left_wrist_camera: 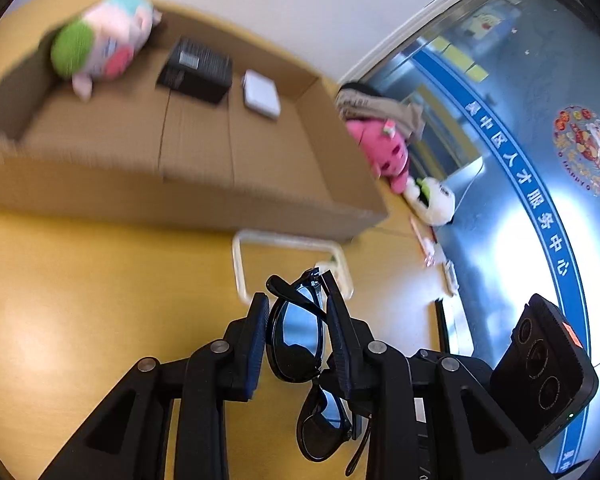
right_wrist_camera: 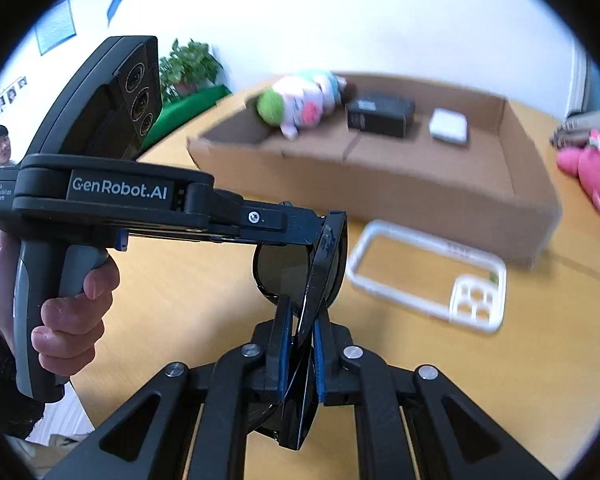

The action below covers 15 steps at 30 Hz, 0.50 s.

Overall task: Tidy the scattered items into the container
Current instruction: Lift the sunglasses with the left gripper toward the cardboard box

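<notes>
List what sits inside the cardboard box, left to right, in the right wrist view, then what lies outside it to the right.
Inside the cardboard box: pastel plush toy → black box → small white box. Outside, to the right: pink plush toy.

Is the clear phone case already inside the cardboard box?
No. The clear phone case lies on the table in front of the cardboard box, outside its wall.

Right tongs (right_wrist_camera: 300, 344) clamp sunglasses (right_wrist_camera: 296, 268); left tongs (right_wrist_camera: 324, 224) grip them too; box (right_wrist_camera: 380, 168) behind.
</notes>
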Motion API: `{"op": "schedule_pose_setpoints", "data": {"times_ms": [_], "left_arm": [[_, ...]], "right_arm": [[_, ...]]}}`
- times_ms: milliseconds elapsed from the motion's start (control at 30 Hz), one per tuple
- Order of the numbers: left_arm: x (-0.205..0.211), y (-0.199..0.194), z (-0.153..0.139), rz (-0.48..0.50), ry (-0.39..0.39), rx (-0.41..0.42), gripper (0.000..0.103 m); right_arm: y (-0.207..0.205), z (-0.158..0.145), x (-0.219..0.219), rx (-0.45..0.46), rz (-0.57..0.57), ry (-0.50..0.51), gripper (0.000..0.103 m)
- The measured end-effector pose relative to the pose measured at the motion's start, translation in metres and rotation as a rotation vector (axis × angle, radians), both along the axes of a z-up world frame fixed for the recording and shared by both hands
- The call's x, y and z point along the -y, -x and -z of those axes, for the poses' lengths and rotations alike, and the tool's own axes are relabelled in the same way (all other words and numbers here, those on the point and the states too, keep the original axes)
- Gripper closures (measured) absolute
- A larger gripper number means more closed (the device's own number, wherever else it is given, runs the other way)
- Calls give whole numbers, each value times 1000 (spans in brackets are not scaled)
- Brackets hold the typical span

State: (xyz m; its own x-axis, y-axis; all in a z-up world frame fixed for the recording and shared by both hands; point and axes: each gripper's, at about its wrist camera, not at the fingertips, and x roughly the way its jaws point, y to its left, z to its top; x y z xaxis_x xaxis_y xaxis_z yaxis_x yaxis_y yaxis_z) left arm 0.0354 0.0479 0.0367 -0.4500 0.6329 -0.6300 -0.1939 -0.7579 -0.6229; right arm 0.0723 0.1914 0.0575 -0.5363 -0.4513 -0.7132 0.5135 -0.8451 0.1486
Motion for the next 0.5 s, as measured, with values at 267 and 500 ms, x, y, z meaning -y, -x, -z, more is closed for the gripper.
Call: {"op": "schedule_pose_setpoints", "data": {"times_ms": [267, 500], "left_arm": [[40, 31, -73, -27, 35, -149, 72], [71, 70, -121, -46, 93, -233, 72]], "right_arm": [[37, -63, 33, -144, -31, 8, 94], [83, -102, 60, -192, -40, 62, 94]]}}
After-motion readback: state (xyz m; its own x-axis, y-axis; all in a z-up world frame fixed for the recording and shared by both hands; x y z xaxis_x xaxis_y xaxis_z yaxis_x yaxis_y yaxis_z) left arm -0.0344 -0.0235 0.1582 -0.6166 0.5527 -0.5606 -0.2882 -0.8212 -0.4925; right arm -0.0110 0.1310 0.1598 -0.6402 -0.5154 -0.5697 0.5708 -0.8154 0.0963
